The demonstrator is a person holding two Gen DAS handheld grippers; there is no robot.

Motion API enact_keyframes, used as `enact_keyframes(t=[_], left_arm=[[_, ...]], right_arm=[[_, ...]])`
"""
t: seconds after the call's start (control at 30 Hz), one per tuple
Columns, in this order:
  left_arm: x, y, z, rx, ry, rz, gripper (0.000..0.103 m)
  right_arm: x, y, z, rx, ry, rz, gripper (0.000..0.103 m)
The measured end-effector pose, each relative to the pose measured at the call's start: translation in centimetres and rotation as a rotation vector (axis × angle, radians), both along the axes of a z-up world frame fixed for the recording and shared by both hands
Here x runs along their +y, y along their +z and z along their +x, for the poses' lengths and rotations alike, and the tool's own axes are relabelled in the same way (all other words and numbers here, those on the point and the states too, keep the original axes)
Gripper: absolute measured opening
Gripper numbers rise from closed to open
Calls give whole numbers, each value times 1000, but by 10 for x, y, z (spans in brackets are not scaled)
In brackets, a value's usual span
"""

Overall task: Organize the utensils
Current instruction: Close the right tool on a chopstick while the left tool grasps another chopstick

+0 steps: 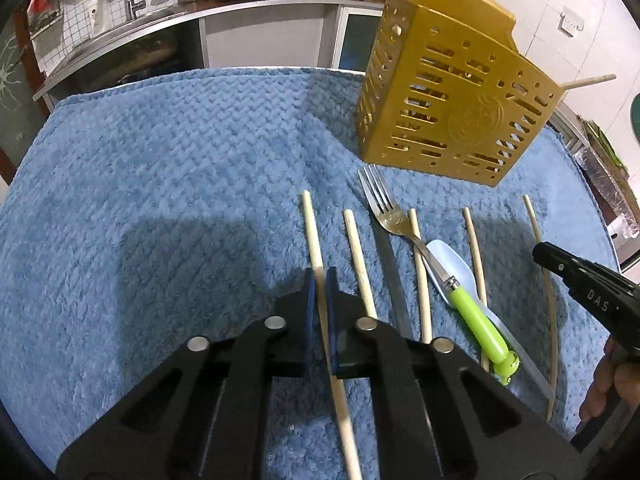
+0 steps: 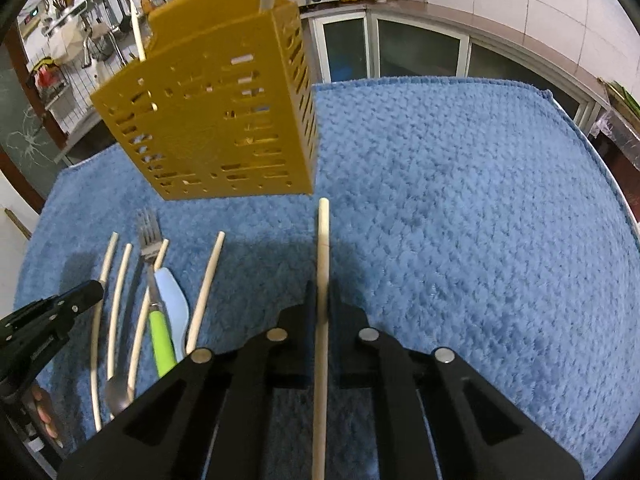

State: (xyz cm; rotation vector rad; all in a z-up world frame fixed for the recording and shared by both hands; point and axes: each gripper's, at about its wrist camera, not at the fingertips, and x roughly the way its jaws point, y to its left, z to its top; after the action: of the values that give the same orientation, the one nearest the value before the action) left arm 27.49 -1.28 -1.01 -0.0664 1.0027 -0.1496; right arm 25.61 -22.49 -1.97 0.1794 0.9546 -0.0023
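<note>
The left gripper (image 1: 320,280) clamps one chopstick (image 1: 312,232) and the right gripper (image 2: 322,294) clamps another chopstick (image 2: 323,236), each just short of the gold utensil holder (image 1: 452,92) standing beyond them on the blue towel (image 1: 180,160), with a green-handled fork (image 1: 404,224) lying between.

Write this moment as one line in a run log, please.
left gripper: shut on chopstick | right gripper: shut on another chopstick | gold holder: upright on blue towel

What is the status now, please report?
Left gripper shut on leftmost chopstick. Right gripper shut on rightmost chopstick. Gold holder ahead, path clear.
</note>
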Motion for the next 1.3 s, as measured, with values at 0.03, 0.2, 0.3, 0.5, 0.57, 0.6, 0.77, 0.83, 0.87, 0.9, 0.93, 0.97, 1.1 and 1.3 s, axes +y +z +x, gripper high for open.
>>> enact_keyframes(t=[0.03,0.2,0.3,0.5,0.57,0.6,0.77,0.83,0.87,0.9,0.93,0.97,1.1,1.3], left_arm=[[1,1,-1,1,-1,-8,0],[-1,11,-10,-24,-15,-24,0],[-3,16,-11,-33,-30,-33,0],[0,26,-14,-41,-24,-19,0],[0,19,-7,26,-34,-24,0],[0,15,-5,47,-35,-27,0],[-2,1,3,68,-15,9,0],[-3,1,4,57,-11,13,0],[-4,1,4,58,-16,15,0],[-6,1,5,63,-19,13,0],[-8,0,6,70,-20,7,1],[-9,-1,8,79,-20,7,3],[-11,-6,13,94,-28,17,18],[-14,-5,13,88,-29,52,18]], right_arm=[[-1,2,-3,-7,0,9,6],[-10,9,-8,-37,0,45,6],[-14,12,-11,-45,4,67,6],[-14,22,-18,-80,18,61,6],[-14,19,-17,-72,21,59,6],[-14,16,-16,-66,19,60,6],[-17,5,-17,-45,12,66,6],[-18,2,-16,-42,7,69,6],[-19,1,-15,-40,4,71,6],[-19,0,-14,-38,4,71,6],[-18,0,-14,-36,5,71,6],[-18,-1,-14,-35,7,72,6],[-18,-3,-13,-34,10,70,6],[-23,-7,-12,-29,-3,71,6]])
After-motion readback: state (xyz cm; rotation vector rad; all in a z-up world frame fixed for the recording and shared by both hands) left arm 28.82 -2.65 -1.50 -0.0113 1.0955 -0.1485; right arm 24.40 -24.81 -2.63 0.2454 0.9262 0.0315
